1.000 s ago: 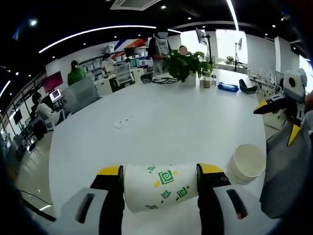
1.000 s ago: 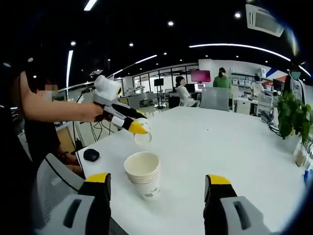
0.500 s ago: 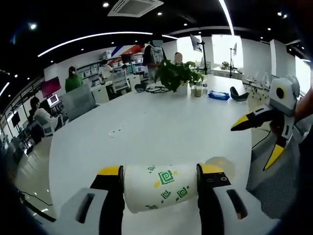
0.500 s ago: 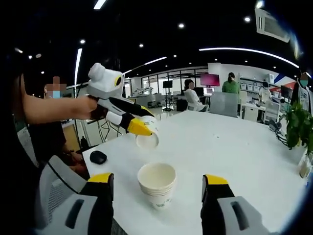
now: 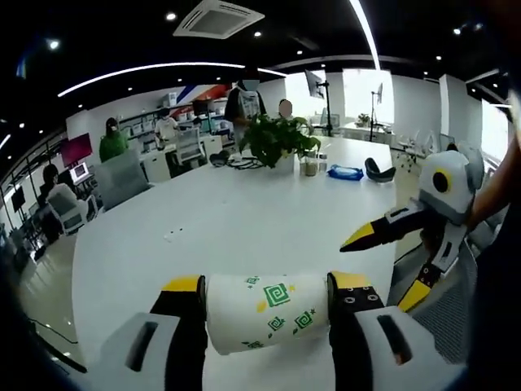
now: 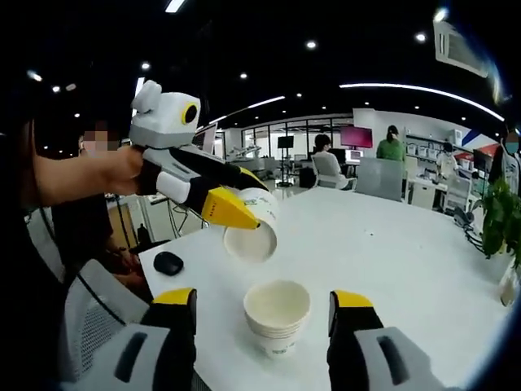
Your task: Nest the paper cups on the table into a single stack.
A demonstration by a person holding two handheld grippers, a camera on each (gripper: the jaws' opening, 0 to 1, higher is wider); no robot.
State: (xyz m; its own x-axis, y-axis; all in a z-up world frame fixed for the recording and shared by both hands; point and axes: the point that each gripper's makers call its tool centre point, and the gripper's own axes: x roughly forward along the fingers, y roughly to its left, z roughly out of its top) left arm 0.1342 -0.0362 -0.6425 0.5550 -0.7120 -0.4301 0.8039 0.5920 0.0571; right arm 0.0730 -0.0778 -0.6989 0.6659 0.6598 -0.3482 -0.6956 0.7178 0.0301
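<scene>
In the left gripper view, the left gripper [image 5: 267,303] has its black, yellow-tipped fingers [image 5: 189,309] closed on a white paper cup with green square prints [image 5: 269,311]. The cup lies sideways between them, above the near edge of the large white round worktop [image 5: 236,212]. Far across the worktop stands a green leafy potted plant [image 5: 273,140], with a blue pouch [image 5: 348,172] to its right. At the right of this view the right gripper [image 5: 383,259] reaches in, its two yellow-tipped fingers spread apart with nothing between them.

In the right gripper view, the left gripper [image 6: 236,213] comes in from the left, held by a person's hand [image 6: 122,167], and carries the printed paper cup tilted, its open mouth facing down and towards the camera. That cup hangs in the air above and just to the left of a stack of nested white paper cups [image 6: 278,318] that stands upright on the worktop's near part; the two do not touch. A small black oval object [image 6: 168,263] lies on the worktop to the left of the stack. The right gripper's own fingers [image 6: 352,342] rise on either side of the stack, open and clear of it. A grey mesh chair back [image 6: 91,314] shows at the near left edge.
</scene>
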